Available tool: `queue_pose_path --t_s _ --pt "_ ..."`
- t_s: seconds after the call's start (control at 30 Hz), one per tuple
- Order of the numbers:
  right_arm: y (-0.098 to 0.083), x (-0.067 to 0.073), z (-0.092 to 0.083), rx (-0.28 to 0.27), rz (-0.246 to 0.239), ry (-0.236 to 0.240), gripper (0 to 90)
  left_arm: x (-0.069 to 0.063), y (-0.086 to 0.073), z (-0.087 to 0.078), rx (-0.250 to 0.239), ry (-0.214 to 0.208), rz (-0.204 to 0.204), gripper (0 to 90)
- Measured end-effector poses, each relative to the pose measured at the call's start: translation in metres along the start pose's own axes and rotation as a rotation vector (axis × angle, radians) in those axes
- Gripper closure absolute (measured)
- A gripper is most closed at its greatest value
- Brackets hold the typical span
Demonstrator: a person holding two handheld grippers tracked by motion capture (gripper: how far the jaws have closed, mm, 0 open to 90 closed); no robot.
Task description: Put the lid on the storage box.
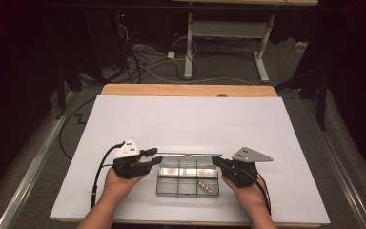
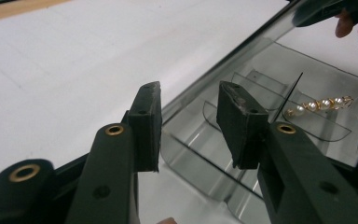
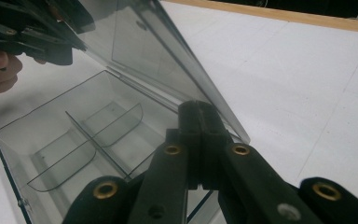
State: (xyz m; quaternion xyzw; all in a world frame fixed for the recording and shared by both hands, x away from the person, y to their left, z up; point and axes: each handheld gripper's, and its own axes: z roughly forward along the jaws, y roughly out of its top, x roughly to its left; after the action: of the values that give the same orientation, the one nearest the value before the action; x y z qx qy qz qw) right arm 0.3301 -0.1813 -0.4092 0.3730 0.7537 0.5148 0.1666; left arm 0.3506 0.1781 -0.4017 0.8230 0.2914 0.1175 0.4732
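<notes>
Black jaws of the left claw (image 2: 189, 126) rise closest in the left gripper view, standing apart with a gap between the pads; they hang over the left end of a clear plastic compartment box (image 1: 187, 181), one pad outside the wall and the other above the inside, and neither pad presses on anything (so this claw is released). No earlier picture accompanies this moment.

Across the box, the right claw (image 3: 200, 140) has its jaws clenched together, and in the right gripper view the edge of the transparent lid (image 3: 168, 60) meets the jaw tips at the lid's right end; whether the edge is truly pinched between the pads I cannot tell, since the jaws look fully closed. From there the lid slants up and away toward the left claw (image 3: 51, 32), which sits near its far end.

Seen from above, the box lies on the white counter (image 1: 186, 119) near the person's edge, between the left hand (image 1: 119, 183) and the right hand (image 1: 248, 193). Dividers split it into six compartments. A gold pin set with small pearls (image 2: 318, 104) lies in a compartment on the front row at the right end (it shows as a pale streak in the high view (image 1: 207, 186)).
</notes>
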Motion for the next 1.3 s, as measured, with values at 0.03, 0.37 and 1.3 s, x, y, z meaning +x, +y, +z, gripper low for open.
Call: queue_pose_path --t_s 0.03,0.37,1.3 --pt "0.000 0.000 0.000 0.001 -0.003 0.001 90.0 0.000 -0.003 -0.001 0.003 -0.002 -0.007 58.6" --pt "-0.005 0.005 -0.002 0.007 -0.022 0.003 90.0 -0.018 -0.022 -0.009 0.021 -0.049 -0.064 69.9" --pt "-0.026 0.012 -0.008 0.033 -0.042 -0.006 90.0 -0.039 -0.017 -0.009 -0.018 -0.094 -0.043 87.3"
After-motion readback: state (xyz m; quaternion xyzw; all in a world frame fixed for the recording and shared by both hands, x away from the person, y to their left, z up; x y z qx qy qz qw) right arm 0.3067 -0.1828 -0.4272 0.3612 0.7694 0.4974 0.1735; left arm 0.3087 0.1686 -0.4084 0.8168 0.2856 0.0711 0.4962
